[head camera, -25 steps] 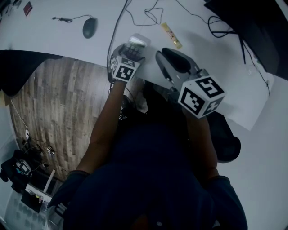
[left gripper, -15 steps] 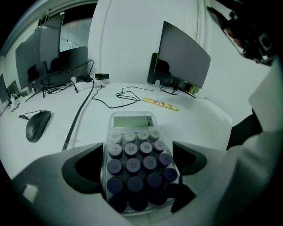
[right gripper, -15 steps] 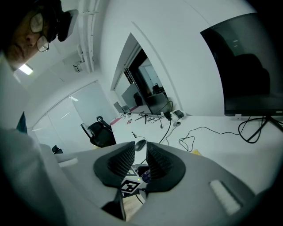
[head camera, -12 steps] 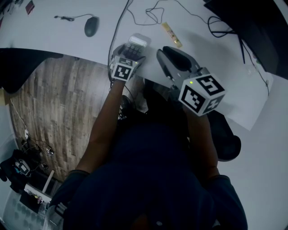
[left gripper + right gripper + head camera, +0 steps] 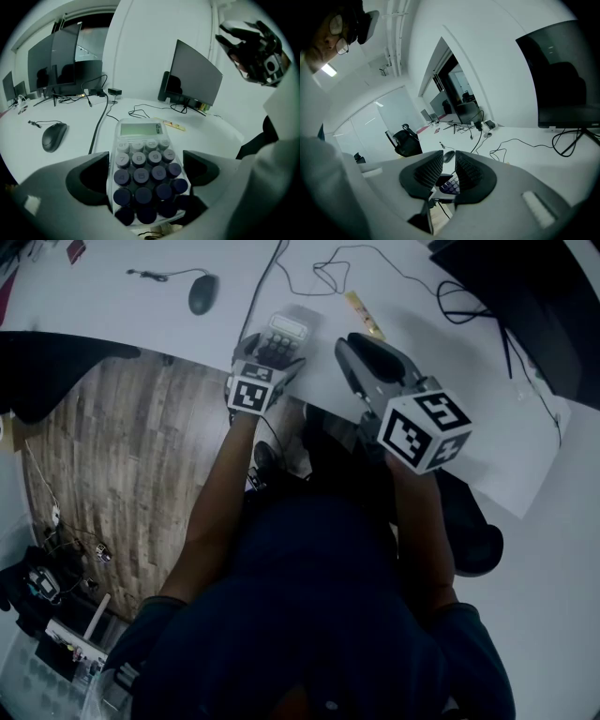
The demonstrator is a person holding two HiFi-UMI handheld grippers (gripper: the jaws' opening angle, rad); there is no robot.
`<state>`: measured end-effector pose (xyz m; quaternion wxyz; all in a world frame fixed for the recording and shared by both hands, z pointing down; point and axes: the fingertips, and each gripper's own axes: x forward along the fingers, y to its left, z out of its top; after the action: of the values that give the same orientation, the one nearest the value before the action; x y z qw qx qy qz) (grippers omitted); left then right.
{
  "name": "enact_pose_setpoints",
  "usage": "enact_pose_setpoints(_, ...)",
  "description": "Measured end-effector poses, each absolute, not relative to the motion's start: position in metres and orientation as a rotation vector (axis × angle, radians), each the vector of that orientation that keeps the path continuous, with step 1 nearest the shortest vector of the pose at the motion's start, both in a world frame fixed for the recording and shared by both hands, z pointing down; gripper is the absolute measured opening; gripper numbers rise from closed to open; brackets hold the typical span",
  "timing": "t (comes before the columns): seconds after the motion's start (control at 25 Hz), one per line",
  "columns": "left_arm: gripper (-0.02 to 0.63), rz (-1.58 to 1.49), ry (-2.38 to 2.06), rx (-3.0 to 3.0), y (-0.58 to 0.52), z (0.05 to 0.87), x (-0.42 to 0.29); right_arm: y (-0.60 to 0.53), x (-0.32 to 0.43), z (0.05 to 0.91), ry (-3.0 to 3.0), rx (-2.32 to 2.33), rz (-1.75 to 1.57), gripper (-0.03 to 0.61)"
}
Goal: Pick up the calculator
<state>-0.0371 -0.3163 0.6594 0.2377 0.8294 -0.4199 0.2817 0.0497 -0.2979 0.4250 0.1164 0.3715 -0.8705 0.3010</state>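
Note:
The calculator, white with dark round keys and a lit display, lies lengthwise between the jaws of my left gripper at the near edge of the white desk. In the left gripper view both pads press on the sides of the calculator and its display end sticks out ahead of my left gripper. I cannot tell whether it is off the desk. My right gripper hovers just to its right, jaws together and empty. Past my right gripper, the calculator's keys show.
A dark mouse with its cable lies at the far left of the desk. A yellow strip and loose black cables lie beyond the grippers. A dark monitor stands at the right. Wooden floor lies below the desk edge.
The head view has shifted slightly, so everything sits a little further right. The left gripper still holds the calculator in much the same place; the right gripper has barely moved.

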Motion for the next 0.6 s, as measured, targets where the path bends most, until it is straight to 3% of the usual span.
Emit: enact_pose_setpoints(0.6,0.485,0.609,-1.256,2.374,-0.304,0.562,-0.071,-0.284,0.047,0.387,-2.61,1.127,0.789,0.077)
